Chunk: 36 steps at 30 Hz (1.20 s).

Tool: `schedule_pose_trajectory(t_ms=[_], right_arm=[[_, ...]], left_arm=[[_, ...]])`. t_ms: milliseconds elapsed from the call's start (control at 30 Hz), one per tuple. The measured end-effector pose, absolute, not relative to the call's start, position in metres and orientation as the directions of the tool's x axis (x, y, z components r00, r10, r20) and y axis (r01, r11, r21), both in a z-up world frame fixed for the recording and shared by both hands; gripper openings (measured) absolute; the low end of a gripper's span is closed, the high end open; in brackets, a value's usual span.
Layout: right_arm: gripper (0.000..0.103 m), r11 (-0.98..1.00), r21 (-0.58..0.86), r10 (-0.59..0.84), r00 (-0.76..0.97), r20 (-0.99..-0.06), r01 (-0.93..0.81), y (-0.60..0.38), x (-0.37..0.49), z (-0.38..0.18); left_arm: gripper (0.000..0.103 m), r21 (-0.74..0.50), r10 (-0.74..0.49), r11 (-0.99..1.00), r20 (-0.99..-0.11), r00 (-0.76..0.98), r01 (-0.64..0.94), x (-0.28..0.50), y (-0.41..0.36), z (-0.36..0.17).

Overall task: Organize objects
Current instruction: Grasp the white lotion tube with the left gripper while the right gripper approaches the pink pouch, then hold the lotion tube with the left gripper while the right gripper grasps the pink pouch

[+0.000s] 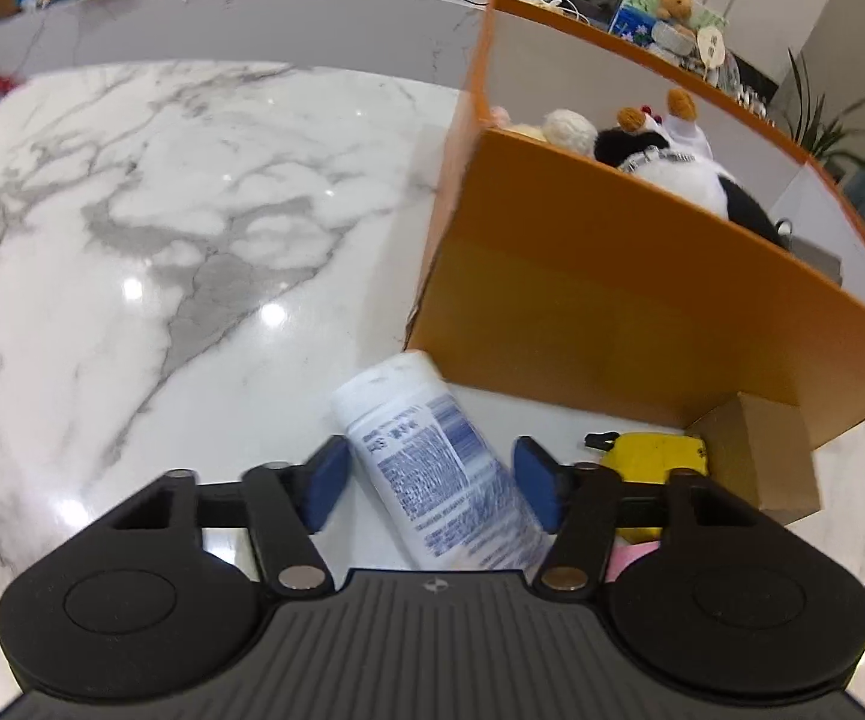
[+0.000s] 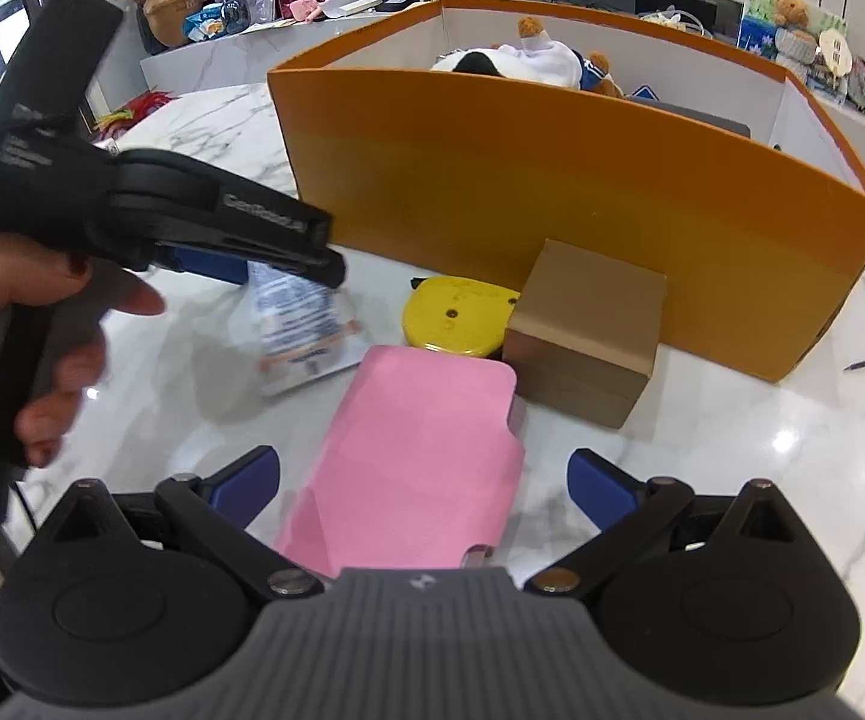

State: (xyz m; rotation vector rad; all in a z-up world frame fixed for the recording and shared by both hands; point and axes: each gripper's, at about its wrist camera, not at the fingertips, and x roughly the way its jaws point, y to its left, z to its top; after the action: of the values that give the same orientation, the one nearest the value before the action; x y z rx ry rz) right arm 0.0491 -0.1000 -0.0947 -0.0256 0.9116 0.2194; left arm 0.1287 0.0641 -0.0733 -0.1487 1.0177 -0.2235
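On the marble counter (image 1: pixel 150 228), just in front of the orange box (image 1: pixel 600 300), we see a white bottle (image 1: pixel 432 468) lying on its side, its label thick with small blue print and its image blurred. Our left gripper (image 1: pixel 429 480) has the bottle between its blue pads; the left pad meets the bottle's side, but we cannot tell whether the right one presses on it. Our right gripper (image 2: pixel 423 483) is spread wide over a flat pink case (image 2: pixel 414 462) and pinches nothing. Beside the case sit a round yellow tape measure (image 2: pixel 456 318) and a small brown box (image 2: pixel 588 330) that touches the orange wall. Plush toys (image 1: pixel 666 162) fill the orange box. The counter is white with grey veins and glossy; beyond its far edge a raised ledge holds clutter.
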Motion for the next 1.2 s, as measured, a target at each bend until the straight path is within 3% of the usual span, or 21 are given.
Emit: schedule_pose_trajectory(t_ms=[200,300,333,533,733,833,1200], right_arm=[[0.100,0.980,0.031,0.147,0.601,-0.785,-0.198,-0.086,0.049,-0.102],[0.094,0.980,0.006,0.127,0.605,-0.786,-0.199,-0.080,0.050,-0.108],[0.087,0.982,-0.009,0.111,0.615,-0.781,-0.188,-0.079,0.051,-0.110],[0.087,0.984,0.001,0.112,0.622,-0.775,-0.176,-0.083,0.053,-0.112],[0.093,0.982,-0.005,0.113,0.615,-0.780,-0.187,-0.080,0.052,-0.118],[0.092,0.983,-0.005,0.113,0.620,-0.776,-0.186,-0.080,0.053,-0.118],[0.085,0.982,0.000,0.119,0.619,-0.777,-0.189,-0.083,0.054,-0.116]], left_arm=[[0.066,-0.213,-0.213,0.975,-0.827,0.520,0.060,0.130,0.077,-0.074],[0.066,-0.210,-0.220,0.974,-0.825,0.520,0.078,0.129,0.077,-0.074],[0.066,-0.201,-0.219,0.975,-0.826,0.519,0.092,0.128,0.075,-0.074],[0.066,-0.140,-0.267,0.947,-0.841,0.471,0.288,0.116,0.047,-0.074],[0.073,-0.024,-0.216,0.931,-0.840,0.498,0.363,0.106,0.030,-0.079],[0.073,0.003,-0.199,0.929,-0.840,0.505,0.371,0.103,0.025,-0.080],[0.056,-0.059,-0.233,0.938,-0.838,0.493,0.342,0.107,0.040,-0.077]])
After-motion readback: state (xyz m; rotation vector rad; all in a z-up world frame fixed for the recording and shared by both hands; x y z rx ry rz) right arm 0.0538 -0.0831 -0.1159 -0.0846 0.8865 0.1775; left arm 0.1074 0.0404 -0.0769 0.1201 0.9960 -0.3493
